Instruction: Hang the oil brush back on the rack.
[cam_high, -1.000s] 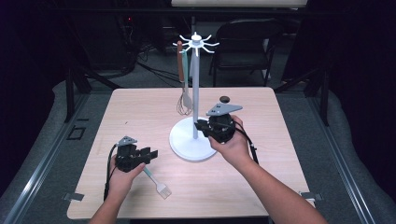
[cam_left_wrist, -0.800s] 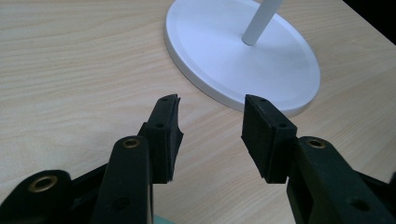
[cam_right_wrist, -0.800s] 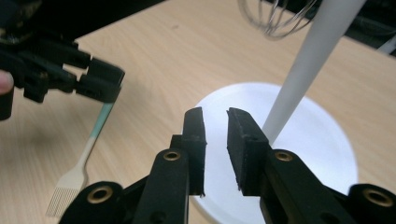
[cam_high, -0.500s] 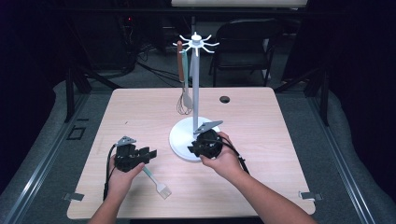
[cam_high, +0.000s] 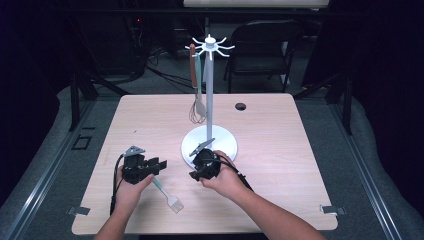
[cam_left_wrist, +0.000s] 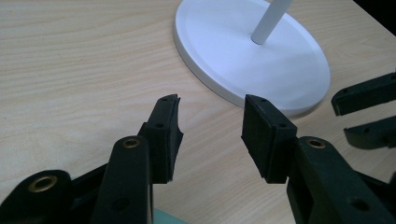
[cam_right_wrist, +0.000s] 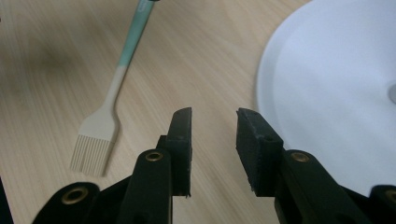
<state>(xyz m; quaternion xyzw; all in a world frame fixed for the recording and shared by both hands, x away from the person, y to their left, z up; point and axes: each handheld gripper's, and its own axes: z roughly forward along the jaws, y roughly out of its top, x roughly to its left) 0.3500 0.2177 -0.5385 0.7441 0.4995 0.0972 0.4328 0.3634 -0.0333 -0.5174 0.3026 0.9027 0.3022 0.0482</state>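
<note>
Wooden table (cam_high: 150, 120): both grippers (cam_high: 159, 164) (cam_high: 194, 175) released, empty, beside pastry brush (cam_high: 167, 195).

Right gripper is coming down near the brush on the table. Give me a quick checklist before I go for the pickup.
1. Right gripper jaws apart and empty: ok; they have just been opening, nothing between them.
2. Brush lying flat on the table, in plain sight: ok.
3. Right gripper lined up over the brush: not ok; in the right gripper view the brush lies off to the left of the jaws.
4. Left gripper empty: ok; bare table between its pads.
5. Left gripper clear of the brush handle: cannot tell; it sits right above the handle end.
6. Free hook on the stand: ok; a whisk takes one, others are bare.
</note>
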